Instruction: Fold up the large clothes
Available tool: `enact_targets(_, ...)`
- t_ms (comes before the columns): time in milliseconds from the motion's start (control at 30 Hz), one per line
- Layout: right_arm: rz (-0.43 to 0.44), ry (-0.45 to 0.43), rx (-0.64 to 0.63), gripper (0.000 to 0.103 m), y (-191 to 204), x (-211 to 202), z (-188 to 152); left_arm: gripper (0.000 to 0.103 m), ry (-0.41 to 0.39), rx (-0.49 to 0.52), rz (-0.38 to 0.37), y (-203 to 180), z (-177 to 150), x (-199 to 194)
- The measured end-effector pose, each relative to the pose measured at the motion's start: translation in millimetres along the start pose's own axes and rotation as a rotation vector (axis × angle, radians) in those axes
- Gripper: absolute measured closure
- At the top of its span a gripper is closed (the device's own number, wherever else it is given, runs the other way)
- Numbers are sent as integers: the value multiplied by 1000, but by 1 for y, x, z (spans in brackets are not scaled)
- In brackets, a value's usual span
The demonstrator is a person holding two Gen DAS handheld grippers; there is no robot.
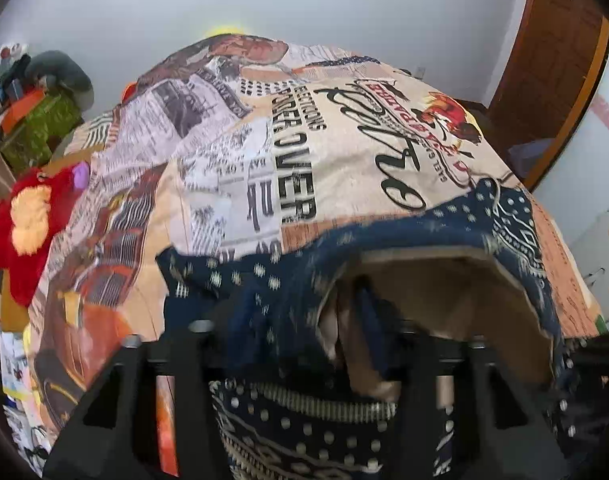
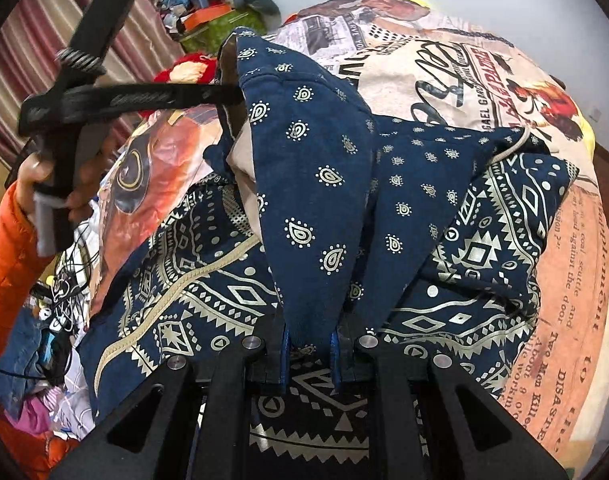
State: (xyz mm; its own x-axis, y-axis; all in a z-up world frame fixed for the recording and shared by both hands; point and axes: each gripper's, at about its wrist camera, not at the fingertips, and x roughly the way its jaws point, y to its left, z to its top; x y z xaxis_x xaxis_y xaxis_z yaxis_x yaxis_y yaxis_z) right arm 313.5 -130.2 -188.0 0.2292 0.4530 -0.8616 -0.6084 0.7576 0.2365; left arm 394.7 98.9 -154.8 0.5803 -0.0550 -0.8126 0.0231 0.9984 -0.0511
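A large navy garment with a cream paisley and geometric print (image 2: 304, 200) lies on a bed covered by a newspaper-print sheet (image 2: 484, 80). My right gripper (image 2: 309, 350) is shut on a lifted fold of the garment. My left gripper (image 2: 228, 94), seen from the right wrist view, is shut on another edge of the same fold at the upper left, held by a hand in an orange sleeve. In the left wrist view the navy cloth (image 1: 304, 280) drapes over my left gripper (image 1: 304, 340) and hides its fingertips.
The printed sheet (image 1: 304, 140) covers the bed. A red plush toy (image 1: 28, 216) and a green box with clutter (image 1: 40, 124) lie at the left. A wooden door (image 1: 552, 60) stands at the right. Clothes and cables (image 2: 56, 320) pile up at the bed's left edge.
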Motion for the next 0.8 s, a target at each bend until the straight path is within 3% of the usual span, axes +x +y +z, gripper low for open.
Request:
enact_targets(67, -3, -5, 6, 90, 0, -1, 1, 94, 7, 30, 1, -6, 2, 3)
enact_targets(267, -3, -33, 36, 90, -4, -7, 3, 96, -33, 101, -10, -18, -19, -18)
enact_targets(400, -7, -58, 47, 90, -5, -12, 2, 97, -37, 92, -36, -11, -40, -38)
enact_targets(800, -46, -71, 68, 90, 1, -37, -13, 97, 78, 31, -99, -1, -126, -41)
